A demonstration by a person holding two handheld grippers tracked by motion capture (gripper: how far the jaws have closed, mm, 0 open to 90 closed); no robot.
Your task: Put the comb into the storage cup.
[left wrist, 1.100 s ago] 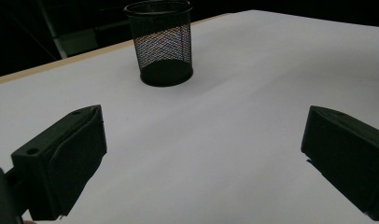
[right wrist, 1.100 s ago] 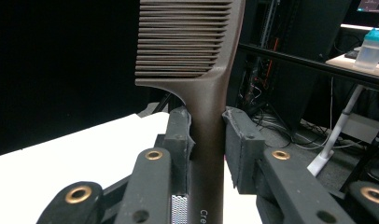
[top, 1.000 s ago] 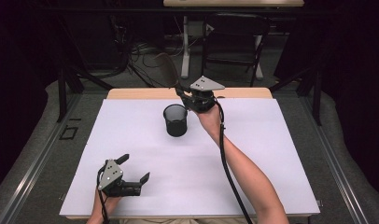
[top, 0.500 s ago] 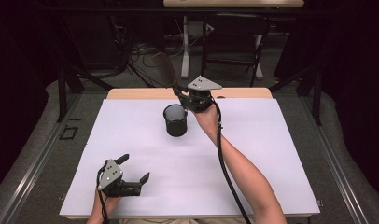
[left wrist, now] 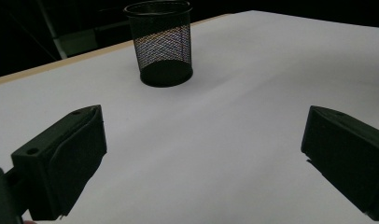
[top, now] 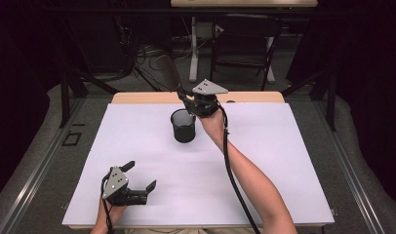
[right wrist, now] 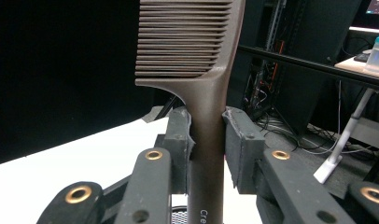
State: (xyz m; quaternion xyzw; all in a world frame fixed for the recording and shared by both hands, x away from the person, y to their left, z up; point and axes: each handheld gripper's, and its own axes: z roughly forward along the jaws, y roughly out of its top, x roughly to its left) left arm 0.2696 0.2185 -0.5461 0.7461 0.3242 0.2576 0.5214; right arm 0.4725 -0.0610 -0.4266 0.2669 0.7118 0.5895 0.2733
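White worktop [top: 284,161]: our right gripper [top: 188,101] jaws clamp comb [right wrist: 211,93] over cup [top: 183,126], left gripper [top: 140,181] jaws wide and empty; tilted comb could catch rim, tipping cup.

The high view looks down over the table [top: 284,161]. The left gripper view sits low, facing the cup [left wrist: 160,44] beyond its jaws; both share it.

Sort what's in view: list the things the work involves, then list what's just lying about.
In the job:
- dark brown plastic comb, clamped by its handle in the right gripper
- black wire-mesh cup, upright on the white table sheet
- left gripper, open, resting near the front edge

Just lying about:
- black folding chair behind the table
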